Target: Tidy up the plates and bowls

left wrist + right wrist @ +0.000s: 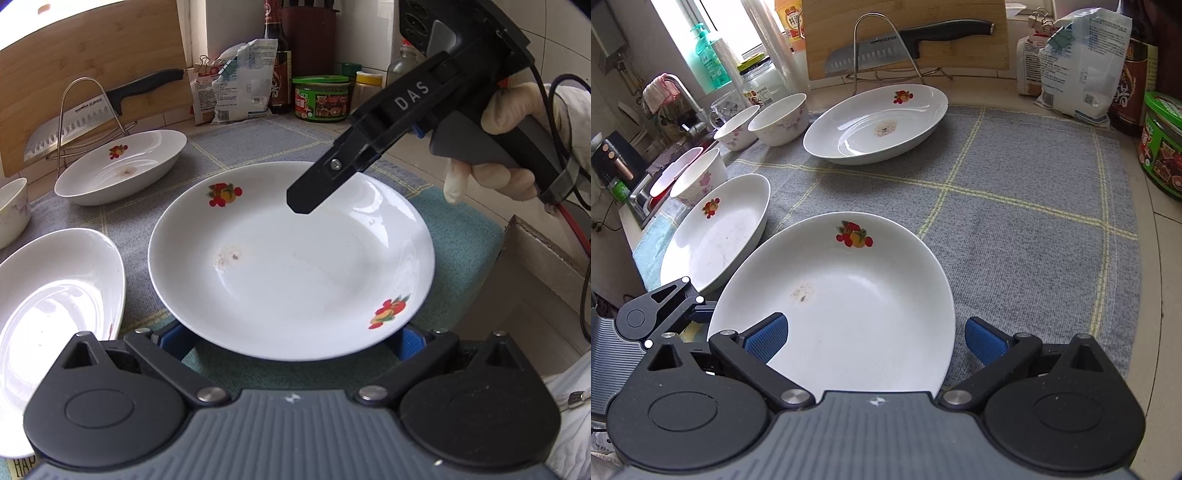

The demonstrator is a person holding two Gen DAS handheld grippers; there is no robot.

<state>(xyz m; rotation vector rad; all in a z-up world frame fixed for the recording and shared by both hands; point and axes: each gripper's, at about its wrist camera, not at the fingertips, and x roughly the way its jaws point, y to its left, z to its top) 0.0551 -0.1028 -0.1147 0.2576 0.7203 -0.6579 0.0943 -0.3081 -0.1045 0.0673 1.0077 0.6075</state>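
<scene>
Right gripper [875, 338] spread, plate [849, 295] between its fingers

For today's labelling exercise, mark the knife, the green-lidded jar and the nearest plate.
knife [871, 55], right wrist view, blade.
green-lidded jar [320, 99], left wrist view, label.
nearest plate [295, 266], left wrist view, bare centre.

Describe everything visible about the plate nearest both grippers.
The plate is white, glossy, apparently ceramic, round and shallow, with two fruit decals on its rim and a small brownish smudge in the well. It lies flat on a grey checked cloth. The left gripper straddles its near edge, jaws open; the right gripper does likewise from another side. Contact cannot be told.
</scene>
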